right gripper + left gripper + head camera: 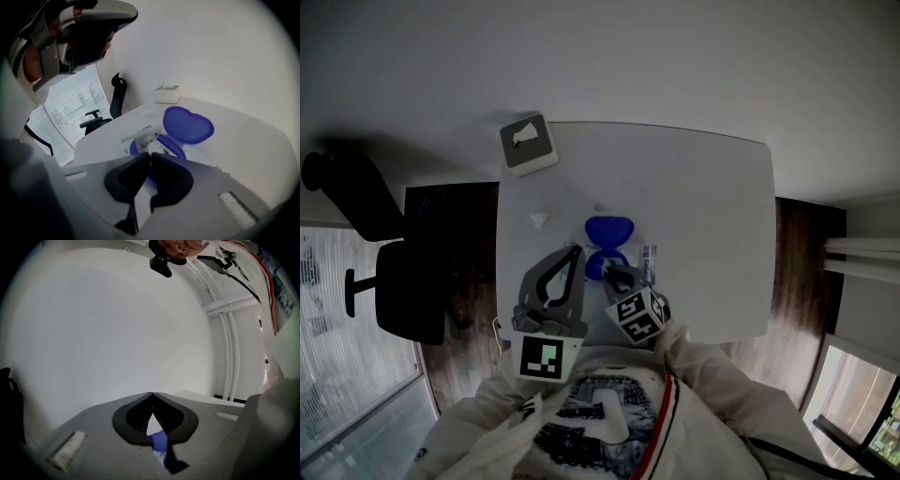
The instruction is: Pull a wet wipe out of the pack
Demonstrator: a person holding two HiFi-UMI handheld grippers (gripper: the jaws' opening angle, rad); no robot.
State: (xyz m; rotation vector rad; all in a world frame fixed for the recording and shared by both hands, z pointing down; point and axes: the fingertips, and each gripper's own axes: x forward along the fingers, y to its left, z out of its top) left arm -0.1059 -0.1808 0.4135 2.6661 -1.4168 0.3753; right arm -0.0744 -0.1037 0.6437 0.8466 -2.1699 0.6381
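Big white table (712,206), w/ a grey-and-white box (528,143) at its far left corner. The pack (133,137) lies flat near the person's edge, about mid table, right by the two grippers. Its blue lid (188,123) is flipped open & leans back, away from the person. A small tuft of wet wipe (153,146) sticks up out of the round hole. The right gripper (150,154) is clenched, tips pinched on that tuft, I think. The left gripper (151,393) is clenched too w/ nothing in it, beside the pack, not pressing on it as far as I can see. Step: the grab looks done, the pull not yet. Next: lift the tuft up & toward the person, slow, so it doesn't rip. The pack may ride up, so the left gripper could hold it down. The pack's long way seems to go side to side in the right gripper view, but the grippers hide a lot. The wipe points up.
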